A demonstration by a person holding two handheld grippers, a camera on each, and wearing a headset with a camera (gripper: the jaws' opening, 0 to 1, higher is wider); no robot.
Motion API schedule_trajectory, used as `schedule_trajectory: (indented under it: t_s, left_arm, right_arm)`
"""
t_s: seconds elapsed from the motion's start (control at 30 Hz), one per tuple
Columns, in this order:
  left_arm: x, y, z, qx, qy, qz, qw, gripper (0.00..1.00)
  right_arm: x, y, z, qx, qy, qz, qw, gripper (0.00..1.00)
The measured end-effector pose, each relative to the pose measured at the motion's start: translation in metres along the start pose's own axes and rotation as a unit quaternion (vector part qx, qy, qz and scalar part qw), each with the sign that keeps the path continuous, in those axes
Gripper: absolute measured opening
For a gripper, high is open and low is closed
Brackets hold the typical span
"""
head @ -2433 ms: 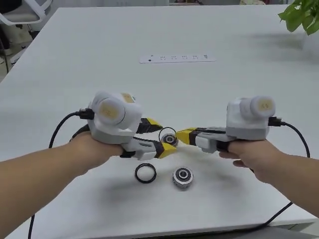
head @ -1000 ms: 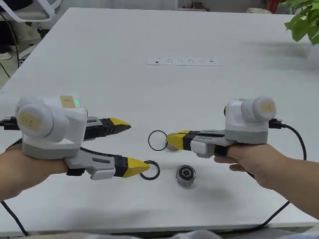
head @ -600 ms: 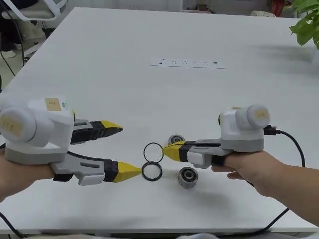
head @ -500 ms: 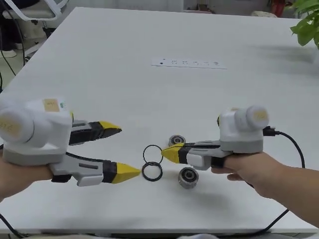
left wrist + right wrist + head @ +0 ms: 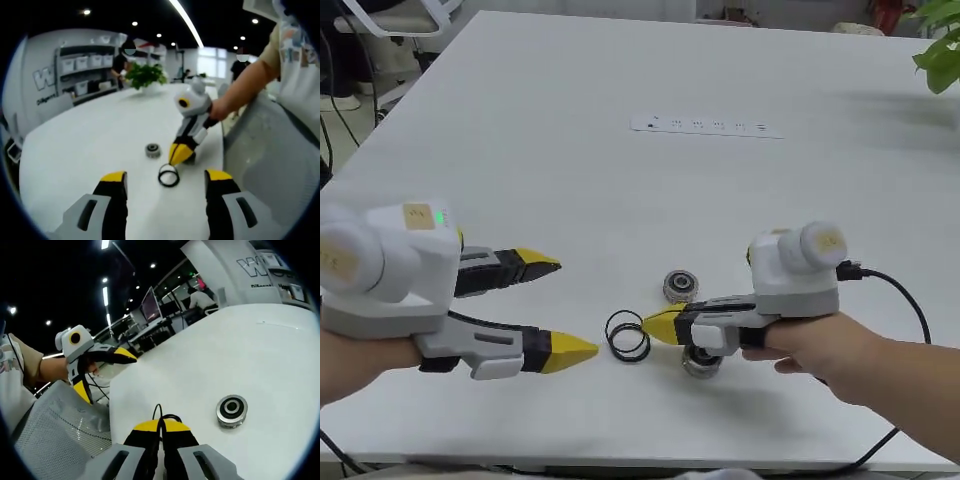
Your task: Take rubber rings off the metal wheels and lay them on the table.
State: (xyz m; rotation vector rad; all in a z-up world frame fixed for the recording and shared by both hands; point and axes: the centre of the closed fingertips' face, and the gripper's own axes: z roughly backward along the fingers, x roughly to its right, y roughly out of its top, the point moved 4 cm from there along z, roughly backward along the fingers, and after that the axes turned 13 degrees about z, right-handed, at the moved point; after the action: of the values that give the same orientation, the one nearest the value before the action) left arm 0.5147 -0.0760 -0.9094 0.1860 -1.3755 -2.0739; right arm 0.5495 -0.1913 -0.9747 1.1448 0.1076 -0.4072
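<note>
Thin rubber ring [image 5: 159,411] clamped between right gripper [image 5: 650,326] fingers, held low beside second ring [image 5: 630,357] lying on table [image 5: 620,170], presumably for laying down. Left gripper [image 5: 578,306] fingers spread, kept clear. Metal wheel [image 5: 680,285] just beyond.

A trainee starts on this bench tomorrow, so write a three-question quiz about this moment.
1. True or false: the left gripper is shut.
2. The right gripper pinches: A a metal wheel, B a rubber ring, C a pen.
3. Fill in: ___ metal wheels lie on the table.
Key: 1 false; 2 B; 3 two.
</note>
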Motion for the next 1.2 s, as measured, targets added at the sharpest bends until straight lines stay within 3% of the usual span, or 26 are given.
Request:
schedule_trajectory:
  t_s: [0.5,0.87,1.2]
  left_arm:
    - [0.000,-0.005,-0.001,-0.007,0.001,0.005,1.0000,0.63]
    - [0.001,-0.006,-0.002,-0.013,0.001,0.007,0.9999,0.63]
    - [0.003,-0.004,-0.002,-0.012,0.001,0.012,0.9999,0.66]
  right_arm:
    - [0.005,-0.009,-0.004,-0.030,-0.013,0.012,0.9994,0.00]
    - [0.000,-0.013,-0.003,-0.053,-0.010,0.038,0.9978,0.11]
    - [0.002,0.002,0.013,-0.027,-0.022,0.040,0.9986,0.25]
